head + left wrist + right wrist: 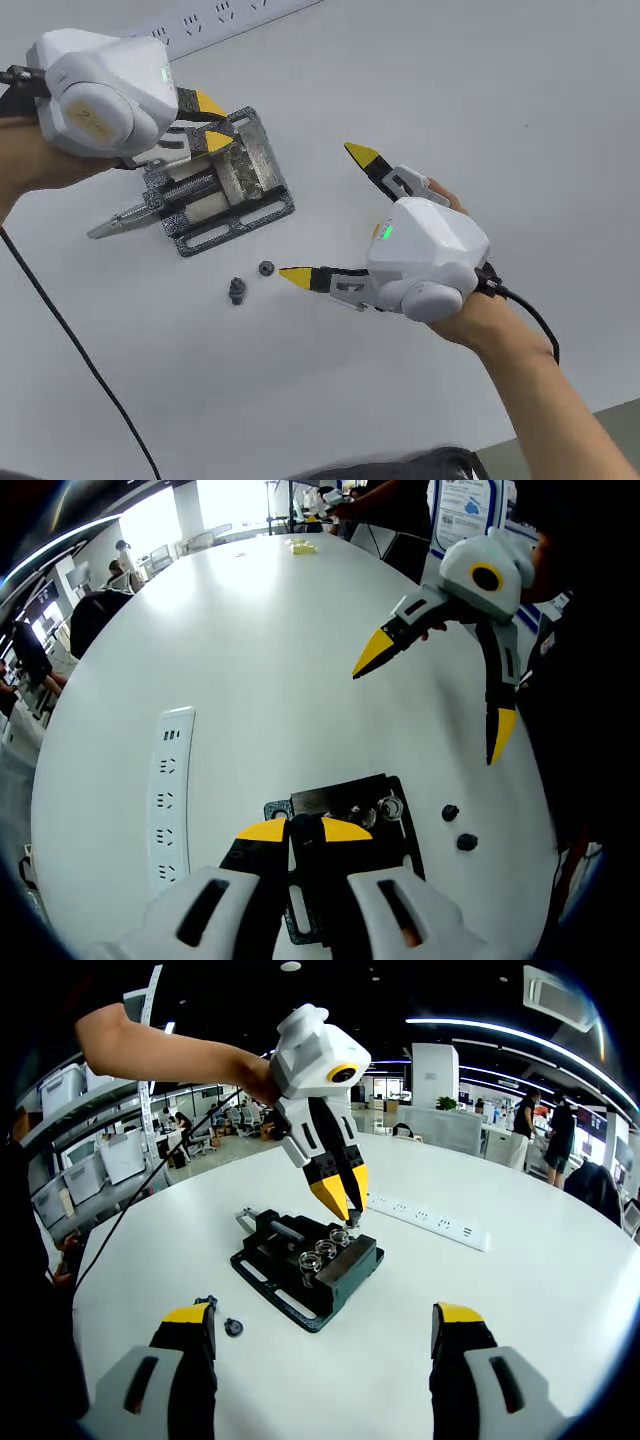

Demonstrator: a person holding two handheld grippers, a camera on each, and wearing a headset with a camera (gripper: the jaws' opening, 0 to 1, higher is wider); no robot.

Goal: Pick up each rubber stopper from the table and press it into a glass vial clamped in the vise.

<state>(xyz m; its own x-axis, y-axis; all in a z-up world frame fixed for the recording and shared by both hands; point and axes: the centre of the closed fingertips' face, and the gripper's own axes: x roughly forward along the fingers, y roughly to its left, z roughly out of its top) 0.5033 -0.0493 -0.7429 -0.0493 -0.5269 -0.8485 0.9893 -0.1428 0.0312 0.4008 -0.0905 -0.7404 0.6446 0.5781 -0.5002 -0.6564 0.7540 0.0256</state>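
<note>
- At the right gripper (328,215): jaws spread wide, nothing between them.
- Just off the tip of one of those jaws, outside the gap rather than in it: two rubber stoppers on the tabletop (430,90). The nearer stopper (266,268) close beside the yellow tip, the farther stopper (237,291) just beyond the first, on the side away from the jaws.
- In the right gripper view, both down by the left-hand jaw, one clear of it, one partly behind its tip.
- Too small to tell the long axis of either; short and squat by the look, so likely to skid or roll if pushed by a single jaw.
- Judged next: shift the right jaws sideways until the nearer stopper sits inside the gap, then close on it. Far closer to these jaws than to the other pair.
- Straight ahead of the right jaws, past the stoppers: the vise (290,1275), flat on the tabletop, with three glass vials (325,1248) upright in a row between its cheeks, mouths up.
- Over the far end of that row: the left gripper (342,1196), pointing down, jaws nearly together. Cannot tell whether anything small is pinched there.
- Underneath: smooth white surface, little grip for a small rubber piece; a black cable (60,330) trailing off behind the left gripper.
- Beyond the vise, away from both pairs of jaws: a white power strip (215,15).
- Farthest, in the gripper views: an open office with desks, shelves, ceiling lights and people standing about.
</note>
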